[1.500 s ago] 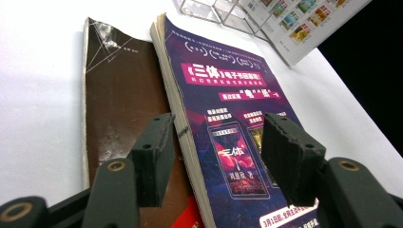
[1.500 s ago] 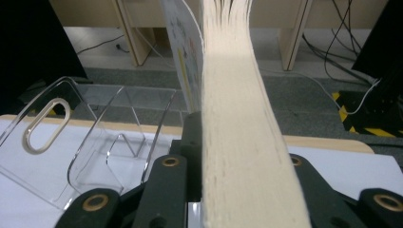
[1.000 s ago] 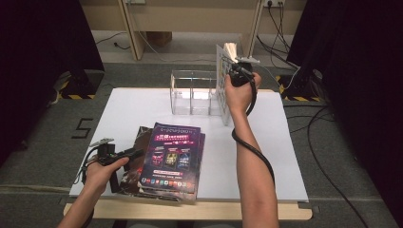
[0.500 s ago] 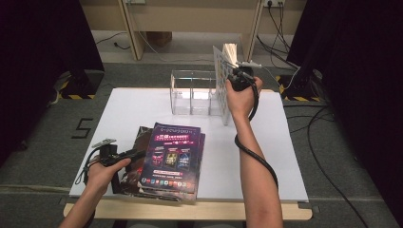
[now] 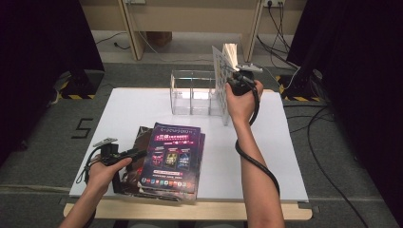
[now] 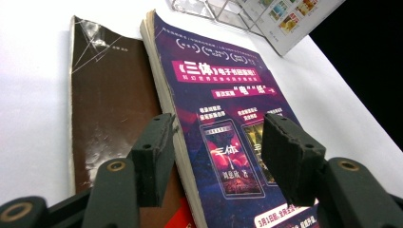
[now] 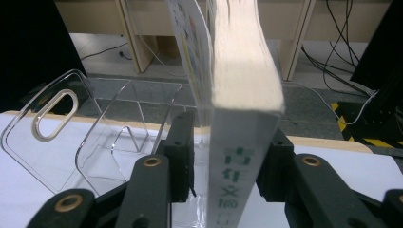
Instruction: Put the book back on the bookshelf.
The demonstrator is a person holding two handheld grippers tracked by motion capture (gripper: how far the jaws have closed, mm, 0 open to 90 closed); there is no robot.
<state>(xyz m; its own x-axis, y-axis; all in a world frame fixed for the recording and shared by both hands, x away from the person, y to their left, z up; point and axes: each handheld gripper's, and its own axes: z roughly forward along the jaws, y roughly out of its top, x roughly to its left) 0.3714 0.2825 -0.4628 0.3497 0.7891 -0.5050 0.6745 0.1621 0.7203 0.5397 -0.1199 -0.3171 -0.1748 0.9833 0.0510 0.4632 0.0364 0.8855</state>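
The right hand-held gripper (image 7: pixel 225 156) had just been opening around the upright white paperback book (image 7: pixel 237 142) at the clear acrylic rack (image 5: pixel 192 92), apparently releasing it, while the left hand-held gripper (image 6: pixel 223 152) gaped wide over the purple-covered book (image 6: pixel 223 118).

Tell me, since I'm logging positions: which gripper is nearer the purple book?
Left. The left gripper straddles the purple book at the near edge; the right gripper is up by the clear rack.

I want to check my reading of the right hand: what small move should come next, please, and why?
Probably draw the right gripper back. The white book stands upright at the end of the clear rack, and the jaws, which have just been opening, show a gap on one side.
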